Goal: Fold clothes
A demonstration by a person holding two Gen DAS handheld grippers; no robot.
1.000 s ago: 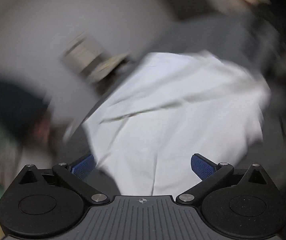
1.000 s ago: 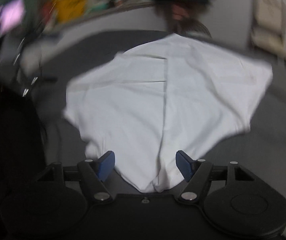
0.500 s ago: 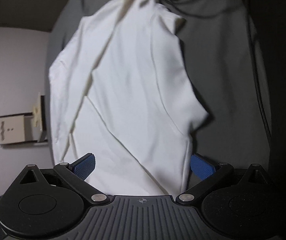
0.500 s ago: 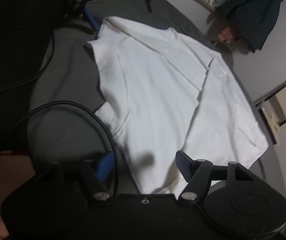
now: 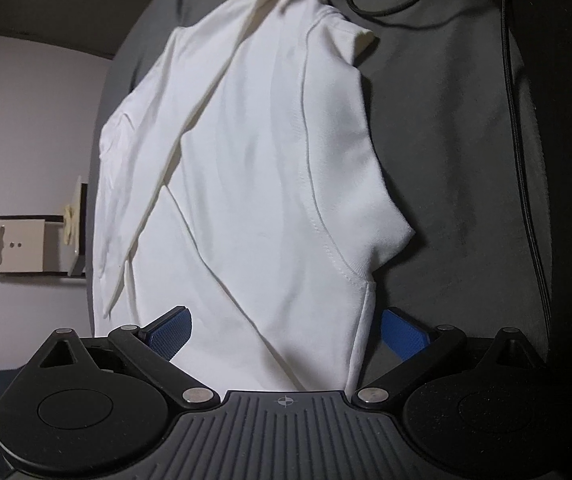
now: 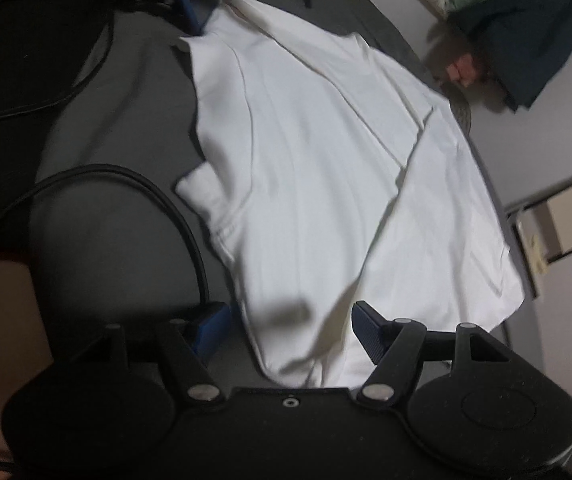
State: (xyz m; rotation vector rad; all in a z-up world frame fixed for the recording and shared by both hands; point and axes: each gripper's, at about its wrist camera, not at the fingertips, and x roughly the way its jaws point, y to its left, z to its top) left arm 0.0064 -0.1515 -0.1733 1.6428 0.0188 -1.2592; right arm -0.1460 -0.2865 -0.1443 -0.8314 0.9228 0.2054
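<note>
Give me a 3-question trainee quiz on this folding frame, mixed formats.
1. True or false: both the left gripper and the right gripper are open.
2. Multiple choice: the white T-shirt lies on A) a grey surface, B) a wooden floor, C) a blue tray.
3. Fill in: a black ___ loops on the surface beside the shirt, near the right gripper.

Key:
1. True; the cloth sits between spread fingers on both.
2. A, the grey surface.
3. cable.
</note>
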